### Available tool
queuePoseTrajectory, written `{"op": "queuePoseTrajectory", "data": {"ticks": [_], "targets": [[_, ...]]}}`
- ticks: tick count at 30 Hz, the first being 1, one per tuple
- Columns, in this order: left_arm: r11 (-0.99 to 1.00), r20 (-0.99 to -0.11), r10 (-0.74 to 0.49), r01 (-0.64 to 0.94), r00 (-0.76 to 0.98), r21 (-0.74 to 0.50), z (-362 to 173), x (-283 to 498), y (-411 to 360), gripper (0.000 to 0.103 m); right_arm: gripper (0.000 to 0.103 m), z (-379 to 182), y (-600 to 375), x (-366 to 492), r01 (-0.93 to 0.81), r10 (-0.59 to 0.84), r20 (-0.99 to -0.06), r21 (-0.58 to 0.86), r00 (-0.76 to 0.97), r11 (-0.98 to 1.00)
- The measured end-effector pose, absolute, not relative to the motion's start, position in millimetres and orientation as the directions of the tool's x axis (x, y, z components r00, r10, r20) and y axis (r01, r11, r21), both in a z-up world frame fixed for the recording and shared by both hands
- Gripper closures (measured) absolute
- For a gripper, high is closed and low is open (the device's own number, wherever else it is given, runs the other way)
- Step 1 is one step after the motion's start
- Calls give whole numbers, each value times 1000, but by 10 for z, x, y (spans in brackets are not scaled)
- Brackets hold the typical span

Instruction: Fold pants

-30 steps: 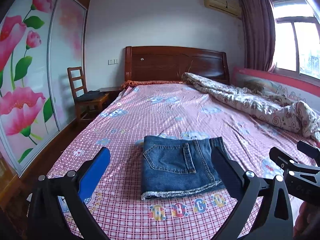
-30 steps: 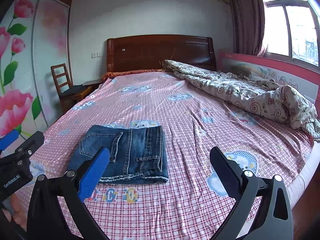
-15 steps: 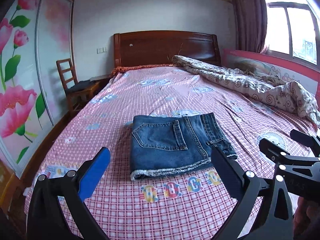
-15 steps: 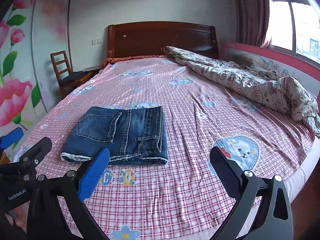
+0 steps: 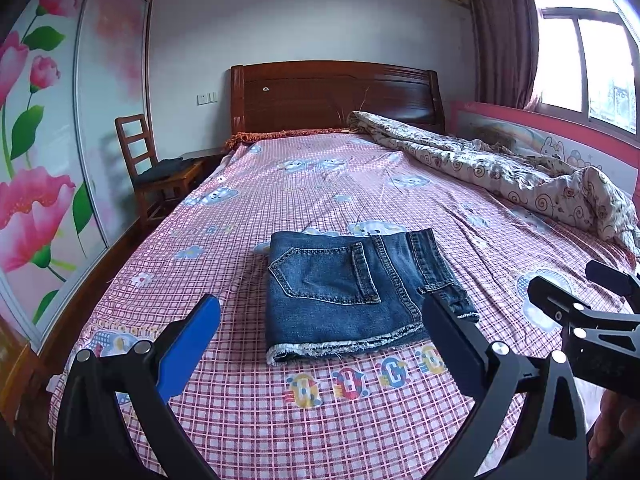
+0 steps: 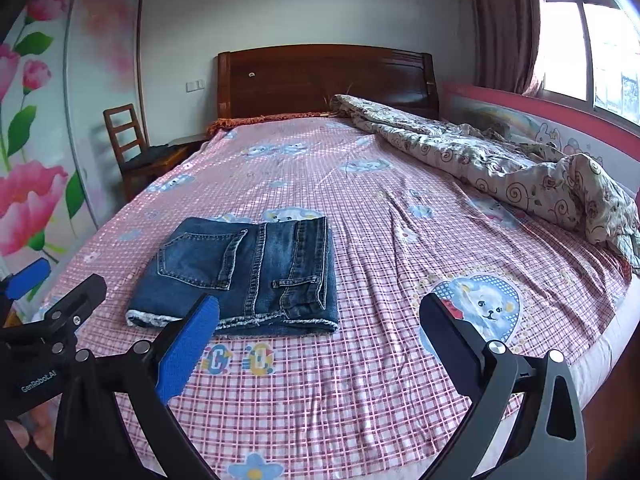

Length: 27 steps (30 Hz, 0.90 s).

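Two open grippers and one small denim bundle made up the working scene. In the left wrist view, the left gripper [image 5: 320, 328] hung above the near edge of the bed with its fingers spread wide and nothing between them. The pants [image 5: 344, 288], short denim ones with a frayed hem, lay ahead of it as a compact, roughly square packet, back pocket uppermost and one side folded over on itself. By my judgement the folding was done or nearly so: the edges lined up fairly well, and at most a final smoothing or squaring remained. The right gripper [image 5: 576, 304] showed at the right edge, clear of the cloth. The surface was a bedsheet [image 5: 320, 432] of pink check with cartoon prints and a row of letters just in front of the hem. A rumpled quilt [image 5: 500, 168] lay along the window side, well apart from the pants.

In the right wrist view, the right gripper [image 6: 318, 330] was likewise spread and empty, held back from the pants [image 6: 248, 272], which lay ahead and to its left near the foot of the bed. The left gripper [image 6: 60, 304] appeared at the left edge, apart from the denim. Behind stood a dark wooden headboard [image 6: 324, 80], a wooden chair [image 6: 128, 144] beside a wardrobe [image 6: 40, 120] with large painted flowers, and a curtained window [image 6: 580, 40] letting in daylight.
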<state>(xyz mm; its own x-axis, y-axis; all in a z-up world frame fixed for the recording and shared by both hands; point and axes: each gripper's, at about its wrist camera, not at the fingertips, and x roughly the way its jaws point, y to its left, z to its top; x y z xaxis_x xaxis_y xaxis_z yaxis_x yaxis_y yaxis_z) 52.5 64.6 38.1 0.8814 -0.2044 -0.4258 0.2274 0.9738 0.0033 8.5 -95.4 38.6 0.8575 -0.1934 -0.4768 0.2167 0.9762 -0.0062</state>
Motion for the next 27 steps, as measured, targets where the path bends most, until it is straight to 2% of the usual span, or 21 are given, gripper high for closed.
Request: {"op": "queuePoseTrajectory", "data": {"ticks": [21,27], "targets": [[974,-421,-190,224,887,34,371,534,608,2,4,397,-955,108,212,-190,-479,-8,857,977],[966,-422,-226,259,878,23,375,537,603,2,4,390,-952,110,212,-194,-484,-17,853,977]]}}
